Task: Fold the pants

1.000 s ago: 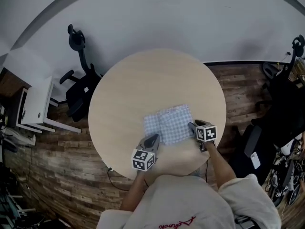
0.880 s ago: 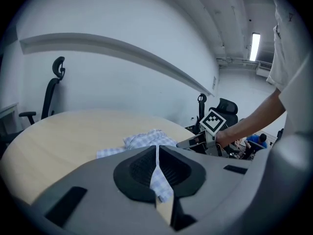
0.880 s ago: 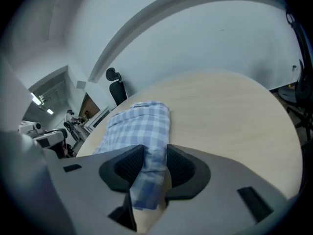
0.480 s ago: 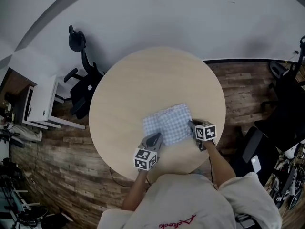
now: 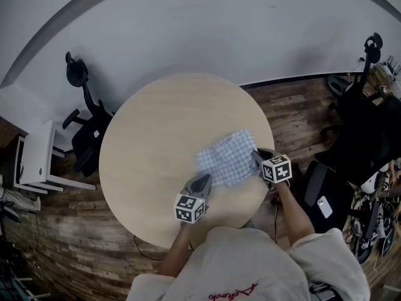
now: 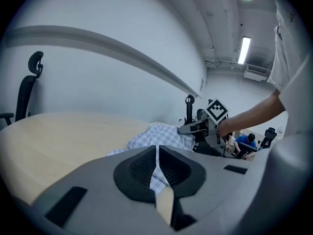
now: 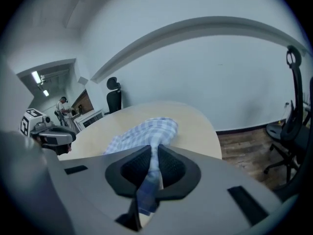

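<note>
The left tongs [image 6: 157,166] are shut tight, with a thin fold of checked cloth pinched in the seam between the two dark pads; in the head view the left tongs [image 5: 201,182] hold the pants [image 5: 229,158] at their 7 o'clock corner. The right tongs [image 7: 152,173] have just been closing and now clamp a bunched strip of the same blue-and-white cloth, which runs up between the pads and fans out onto the desk [image 7: 195,119] beyond. Seen from above, the right tongs [image 5: 257,158] grip the pants at their 3 o'clock edge, with the marker cube just behind them. The pants lie crumpled in a rough, wrinkled patch on the 3 to 4 o'clock part of the round, pale wooden desk [image 5: 156,137], stretched between the two grips and near the desk's rim. In the left gripper view the pants [image 6: 159,133] rise in a soft heap just past the pads, and the right tongs [image 6: 191,129] show at the heap's 3 o'clock side with a bare forearm behind them. In the right gripper view the pants [image 7: 144,131] spread toward 11 o'clock, and the left tongs [image 7: 66,137] sit at 9 o'clock. A person's pale sleeves reach in from 6 o'clock of the head view. A black office chair [image 5: 84,133] stands on the dark wooden floor [image 5: 56,231] at the desk's 9 o'clock, beside a white cabinet [image 5: 34,162], and another dark chair [image 5: 363,124] stands off at 3 o'clock
</note>
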The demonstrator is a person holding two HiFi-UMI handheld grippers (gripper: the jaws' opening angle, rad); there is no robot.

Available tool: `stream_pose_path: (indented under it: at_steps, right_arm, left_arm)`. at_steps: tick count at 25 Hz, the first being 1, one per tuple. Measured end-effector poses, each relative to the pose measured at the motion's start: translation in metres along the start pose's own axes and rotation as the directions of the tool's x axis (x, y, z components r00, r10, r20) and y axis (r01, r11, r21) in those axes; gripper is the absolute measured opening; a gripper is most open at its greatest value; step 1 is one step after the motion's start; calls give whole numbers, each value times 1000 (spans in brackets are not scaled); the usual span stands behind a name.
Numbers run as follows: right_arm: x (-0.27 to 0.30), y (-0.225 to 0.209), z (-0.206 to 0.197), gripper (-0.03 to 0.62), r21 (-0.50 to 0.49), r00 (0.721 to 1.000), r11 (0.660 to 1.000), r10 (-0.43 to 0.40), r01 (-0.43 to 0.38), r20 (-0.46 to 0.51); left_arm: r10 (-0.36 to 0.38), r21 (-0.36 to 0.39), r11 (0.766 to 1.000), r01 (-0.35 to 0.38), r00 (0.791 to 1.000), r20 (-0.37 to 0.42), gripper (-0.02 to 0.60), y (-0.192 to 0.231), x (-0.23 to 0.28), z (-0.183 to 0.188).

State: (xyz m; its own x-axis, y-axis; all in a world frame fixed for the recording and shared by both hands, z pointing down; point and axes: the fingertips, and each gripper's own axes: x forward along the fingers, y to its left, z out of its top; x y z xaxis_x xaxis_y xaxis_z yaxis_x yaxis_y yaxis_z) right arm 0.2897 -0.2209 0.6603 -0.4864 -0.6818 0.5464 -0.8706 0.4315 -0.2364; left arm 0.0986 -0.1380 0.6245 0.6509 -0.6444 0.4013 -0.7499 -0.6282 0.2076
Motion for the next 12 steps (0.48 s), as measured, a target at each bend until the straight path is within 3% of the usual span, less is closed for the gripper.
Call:
stream_pose_path:
  at_steps: [5, 9, 12]
  right_arm:
    - [-14, 50, 41, 61, -193, 1000, 981, -3, 3, -4]
    - [-8, 124, 67, 63, -334, 999, 942, 25, -34, -30]
    - [10, 190, 63, 63, -426, 997, 902, 43, -68, -69]
  left_arm:
    - [-19, 2, 1000, 19, 999, 27, 43, 5, -18, -2]
    - [-11, -10, 1000, 12, 998, 58, 43, 17, -45, -7]
    - [12, -24, 1000, -10, 997, 76, 43, 31, -73, -16]
